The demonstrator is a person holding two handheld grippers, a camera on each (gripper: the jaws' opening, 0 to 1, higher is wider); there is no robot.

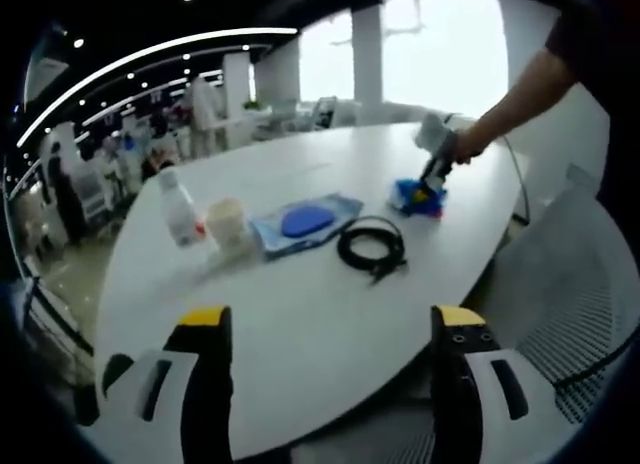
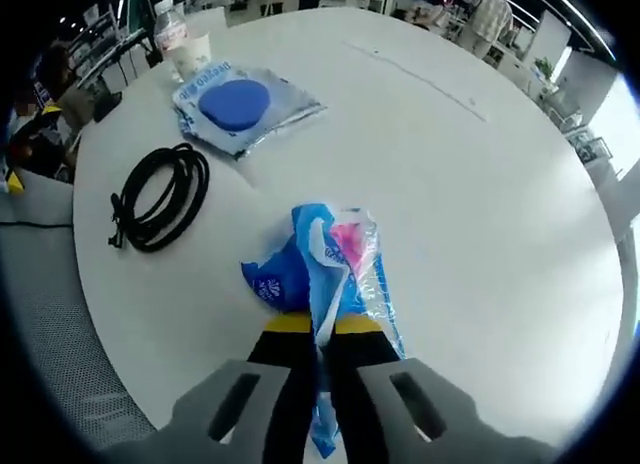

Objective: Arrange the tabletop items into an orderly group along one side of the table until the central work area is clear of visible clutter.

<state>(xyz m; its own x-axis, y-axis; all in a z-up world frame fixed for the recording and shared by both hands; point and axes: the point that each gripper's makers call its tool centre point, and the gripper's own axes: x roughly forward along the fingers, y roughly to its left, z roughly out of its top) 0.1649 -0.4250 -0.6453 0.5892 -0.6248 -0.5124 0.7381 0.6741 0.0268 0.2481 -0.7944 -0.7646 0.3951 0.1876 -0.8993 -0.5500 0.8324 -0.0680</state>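
My right gripper is shut on a blue and pink plastic packet that lies on the white table. In the left gripper view the same packet sits at the far right of the table, under the right gripper held by a person's hand. My left gripper stands open above the near table edge, nothing between its jaws. A coiled black cable, a blue disc on a clear bag, a paper cup and a plastic bottle lie in a row.
A grey mesh chair stands at the table's right side, and another mesh seat sits by the table edge. People and desks fill the office behind. A wide bare stretch of table lies beyond the packet.
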